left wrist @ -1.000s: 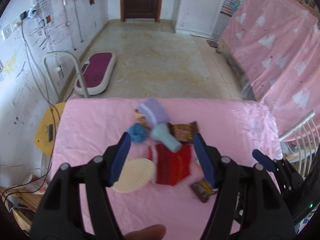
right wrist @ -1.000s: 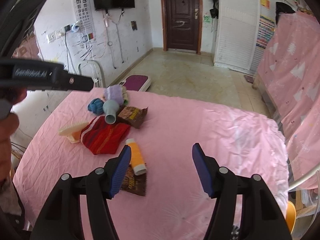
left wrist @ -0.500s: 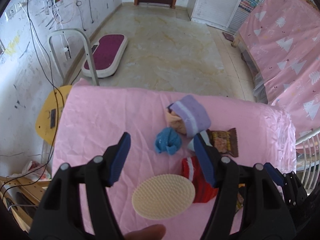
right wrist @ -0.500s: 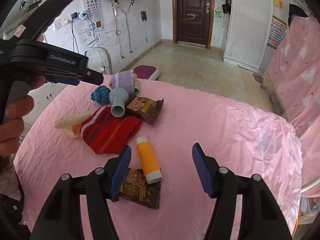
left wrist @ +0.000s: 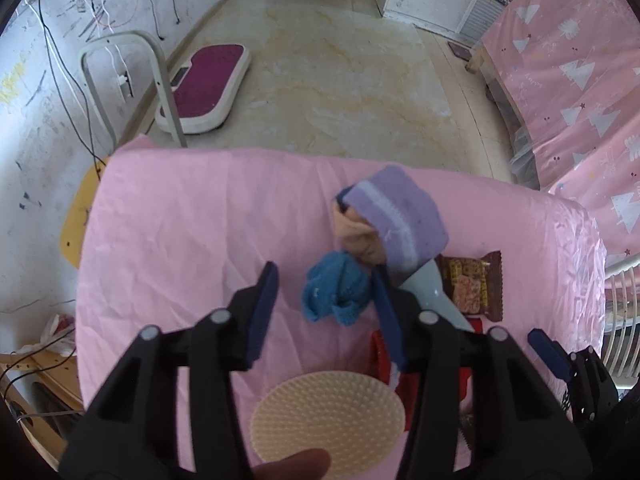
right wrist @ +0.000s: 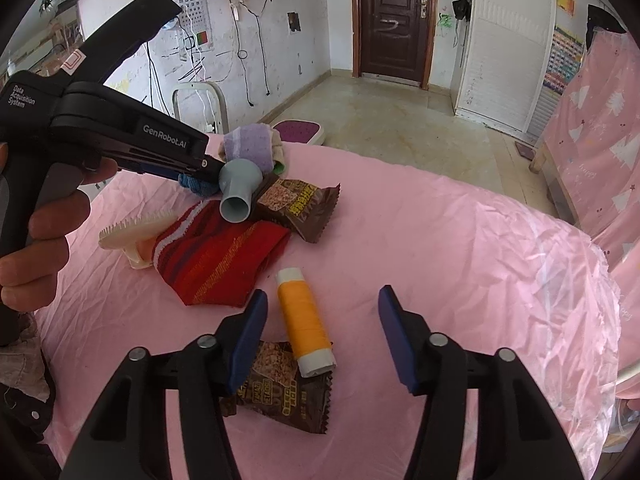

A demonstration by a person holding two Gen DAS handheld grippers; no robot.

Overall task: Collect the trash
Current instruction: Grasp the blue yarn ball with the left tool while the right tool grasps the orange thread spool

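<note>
A pink-covered table holds a pile of items. My left gripper is open, low over a crumpled blue cloth that lies between its fingers. In the right wrist view the left gripper reaches that blue cloth beside a grey funnel-shaped tube. My right gripper is open and empty above an orange roll and a brown snack wrapper. A second brown snack wrapper lies by the tube; it also shows in the left wrist view.
A red striped sock, a cream bristle brush and a purple sock bundle lie in the pile. The table's far edge drops to a tiled floor. A pink-draped bed stands at right.
My left gripper moved forward and down, from over the brush to around the blue cloth. My right gripper moved closer to the orange roll and wrapper.
</note>
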